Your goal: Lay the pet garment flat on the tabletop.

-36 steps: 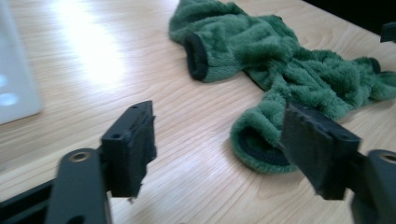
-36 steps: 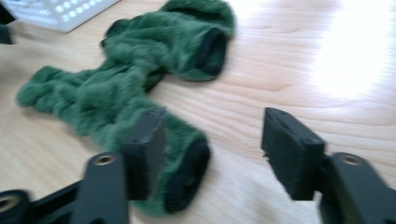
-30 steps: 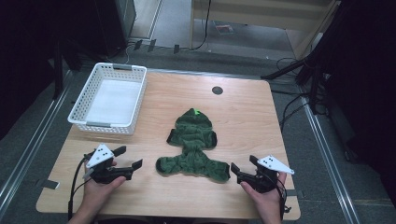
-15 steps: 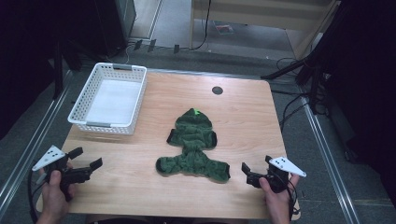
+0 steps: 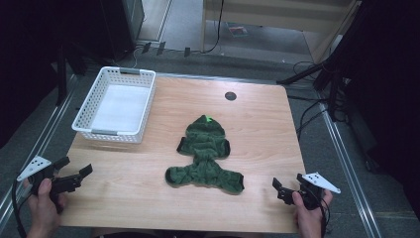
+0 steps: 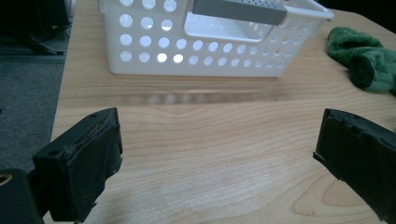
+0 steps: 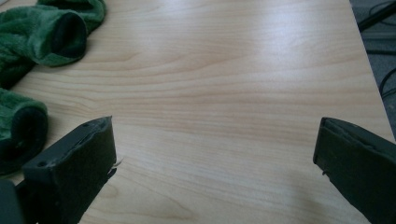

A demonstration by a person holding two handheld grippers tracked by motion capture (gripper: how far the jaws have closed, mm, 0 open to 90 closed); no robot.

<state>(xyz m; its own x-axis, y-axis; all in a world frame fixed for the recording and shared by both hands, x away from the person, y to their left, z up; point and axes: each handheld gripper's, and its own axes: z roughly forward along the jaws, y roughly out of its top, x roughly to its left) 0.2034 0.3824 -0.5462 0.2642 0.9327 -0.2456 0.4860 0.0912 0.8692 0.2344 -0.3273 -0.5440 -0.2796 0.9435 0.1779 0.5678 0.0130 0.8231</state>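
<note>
High view showed the left gripper [image 5: 74,176] at the table's [image 5: 257,124] near left corner, jaws spread wide, holding nothing. Farther back sat a white basket [image 5: 89,126], likely the drop point. The green garment [image 5: 205,156] lay flat mid-table, ready for handling. The right gripper [image 5: 285,191] waited near-right, likewise spread wide and empty-jawed. No readable writing was visible.
</note>
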